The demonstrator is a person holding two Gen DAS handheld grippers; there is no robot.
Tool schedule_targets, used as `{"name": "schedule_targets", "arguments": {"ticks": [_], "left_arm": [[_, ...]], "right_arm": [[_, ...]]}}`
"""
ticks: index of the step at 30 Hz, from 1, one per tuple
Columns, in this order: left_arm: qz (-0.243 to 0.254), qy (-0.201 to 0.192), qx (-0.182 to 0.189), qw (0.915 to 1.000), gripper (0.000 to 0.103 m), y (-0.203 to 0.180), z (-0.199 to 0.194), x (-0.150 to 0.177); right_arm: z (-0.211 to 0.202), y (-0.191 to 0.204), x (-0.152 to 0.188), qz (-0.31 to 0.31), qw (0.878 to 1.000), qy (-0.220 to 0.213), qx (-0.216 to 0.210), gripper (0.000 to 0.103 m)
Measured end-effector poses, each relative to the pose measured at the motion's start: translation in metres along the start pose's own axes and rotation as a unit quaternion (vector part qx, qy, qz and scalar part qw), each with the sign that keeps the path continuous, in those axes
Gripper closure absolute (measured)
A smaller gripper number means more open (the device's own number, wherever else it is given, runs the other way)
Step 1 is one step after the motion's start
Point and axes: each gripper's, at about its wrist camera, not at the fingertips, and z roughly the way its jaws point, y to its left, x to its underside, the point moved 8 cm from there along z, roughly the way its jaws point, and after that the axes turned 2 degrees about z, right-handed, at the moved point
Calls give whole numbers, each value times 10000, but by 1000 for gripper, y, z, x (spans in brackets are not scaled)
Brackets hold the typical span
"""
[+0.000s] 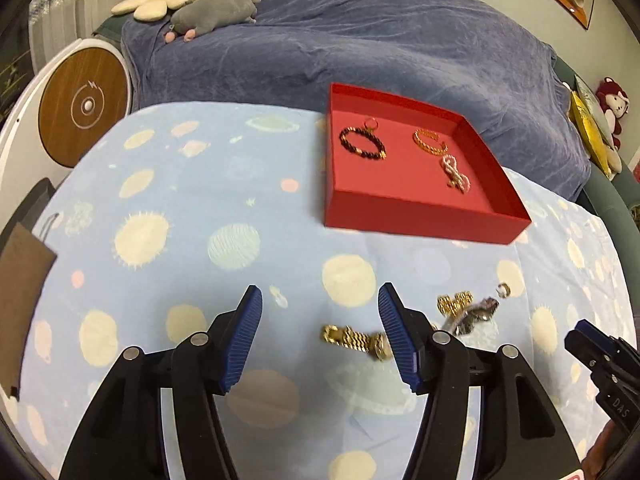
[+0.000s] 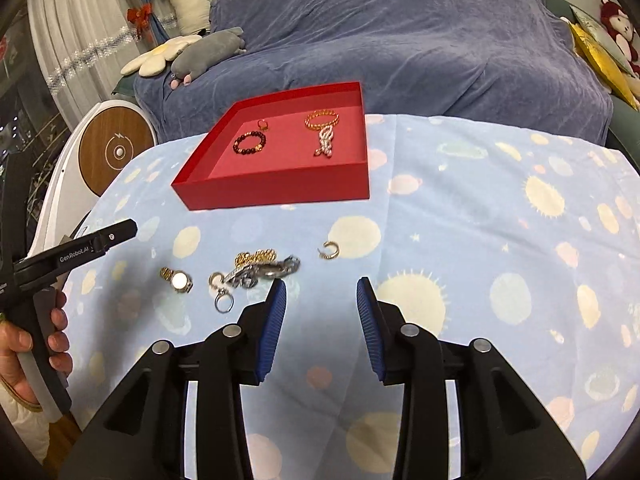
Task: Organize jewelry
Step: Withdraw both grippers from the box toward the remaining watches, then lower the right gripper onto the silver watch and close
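A red tray (image 1: 420, 216) (image 2: 280, 192) stands on the blue planet-print cloth. In it lie a dark bead bracelet (image 1: 362, 144) (image 2: 250, 143), a small gold ring (image 1: 371, 123), a gold twisted bangle (image 1: 430, 142) (image 2: 322, 119) and a pearl chain (image 1: 455, 174) (image 2: 325, 142). Loose on the cloth are a gold watch (image 1: 356, 338) (image 2: 178, 280), a gold chain (image 2: 256, 257), a silver bracelet (image 2: 264, 272), silver rings (image 2: 222, 296) and a hoop earring (image 2: 330, 250). My left gripper (image 1: 320, 288) is open above the gold watch. My right gripper (image 2: 322, 281) is open over bare cloth, right of the pile.
A sofa under a blue throw (image 1: 360, 40) rises behind the table, with plush toys (image 1: 216, 12) on it. A round wood-faced device (image 1: 84, 108) stands at the left. A brown bag (image 1: 20, 280) hangs at the table's left edge. A hand (image 2: 24, 344) holds the left gripper's handle.
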Motion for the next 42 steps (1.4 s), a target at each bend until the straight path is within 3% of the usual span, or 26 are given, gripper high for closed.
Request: {"name": "schedule_targets", "arguments": {"ticks": [7,12,15,17,27,36,42], "left_arm": [[519,185,46,9985,45,-27,14,34],[519,447,45,9976,45,-32,29,45],[574,439,-27,9974,45,-33,30,47],[604,454,-75,9971,45,-31,32,47],[458,585,-79,9972,45,-17,38,48],[312,627,-59,9975,45,-16,43,44],[275,562,-166,9979,45,-14,48,37]], "right_arm": [[16,8,23,-234,9995,229,-20,68],[31,15,16,-407,9987,308,-83,67],[43,23,9,-648,9971,378,-118,58],[51,29,4,-852,9955,395,-142,58],[78,57,-2,-2206,9734,547,-296,54],[89,50,-8,-1931,9782,580,-507,53],[83,51,-5,-1527,9831,840,-560,54]]}}
